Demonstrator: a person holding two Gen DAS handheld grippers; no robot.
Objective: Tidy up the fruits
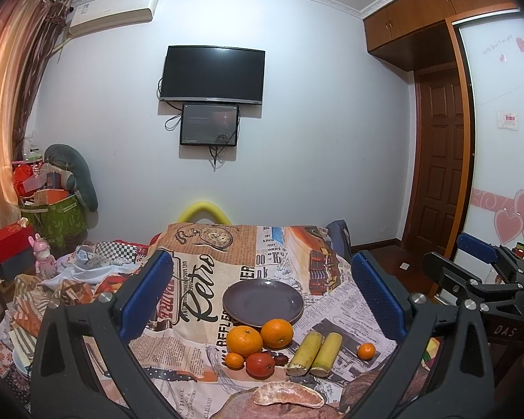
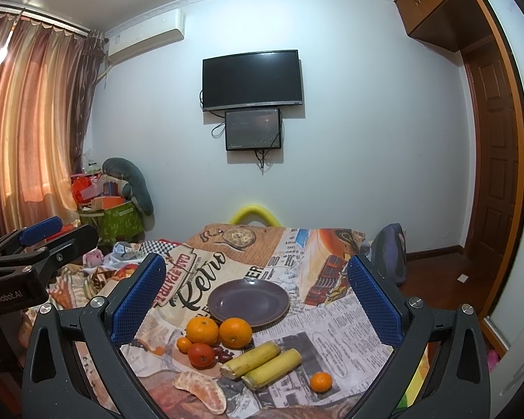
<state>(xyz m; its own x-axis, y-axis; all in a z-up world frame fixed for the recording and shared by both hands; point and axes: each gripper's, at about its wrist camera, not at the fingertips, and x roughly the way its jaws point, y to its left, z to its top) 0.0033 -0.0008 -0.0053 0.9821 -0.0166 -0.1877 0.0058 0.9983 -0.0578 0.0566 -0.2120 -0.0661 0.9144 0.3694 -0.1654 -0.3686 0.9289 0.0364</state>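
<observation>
Nearest the cameras, a peeled citrus segment (image 1: 288, 395) is lying at the front edge of the newspaper-print cloth (image 1: 199, 279). The left gripper (image 1: 262, 296) is hovering above the cloth with its blue-padded fingers spread wide and nothing between them; the right gripper (image 2: 256, 300) is doing the same, jaws wide apart and empty.

Just beyond the segment, a red fruit (image 1: 260, 365) is sitting beside a small mandarin (image 1: 234, 360), with dark grapes (image 1: 277, 359) tucked behind it. To their right, two yellow-green sugarcane pieces (image 1: 314, 352) are lying side by side, touching along their length, and another small mandarin (image 1: 366, 351) is resting alone further right. Behind the red fruit, two large oranges (image 1: 258, 337) are touching each other; the right one is sitting just at the near rim of the purple plate (image 1: 262, 319), which is holding nothing.

Farther off, a yellow foam arc (image 1: 202, 209) is showing over the cloth's far edge. On the back wall, a dark television (image 1: 211, 73) is hanging with a smaller screen (image 1: 209, 125) below it, and an air conditioner (image 1: 115, 12) is sitting high near the curtains (image 1: 7, 87).
</observation>
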